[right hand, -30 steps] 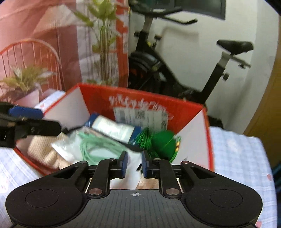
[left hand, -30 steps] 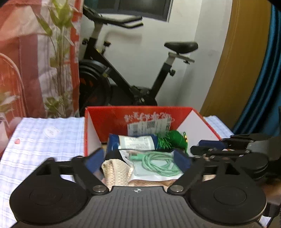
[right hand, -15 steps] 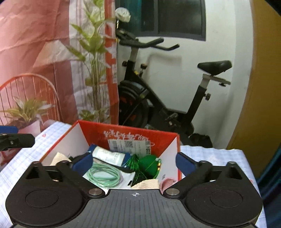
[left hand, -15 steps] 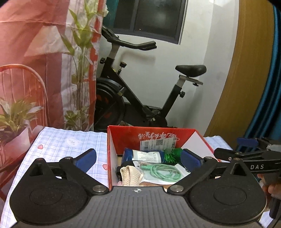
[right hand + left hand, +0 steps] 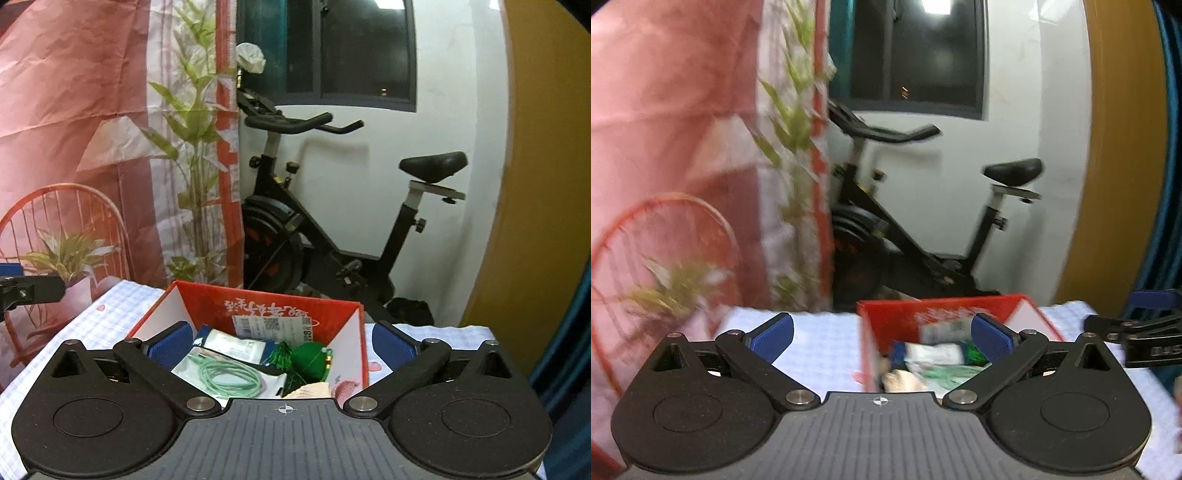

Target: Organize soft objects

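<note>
Both the left tongs and right tongs gaped wide and empty above the red box of soft items on the worktop.

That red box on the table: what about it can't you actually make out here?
- Left wrist view: red box and its contents are motion-blurred; labels unreadable.
- Right wrist view: gripper body hides the box's near edge and the cream fabric there.
- Right wrist view: the printed label is too small to read.

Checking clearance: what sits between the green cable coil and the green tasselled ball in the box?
In the right wrist view, a white-labelled blue packet and a plastic bag edge lie between green cable coil and green tasselled ball in the red box.
</note>
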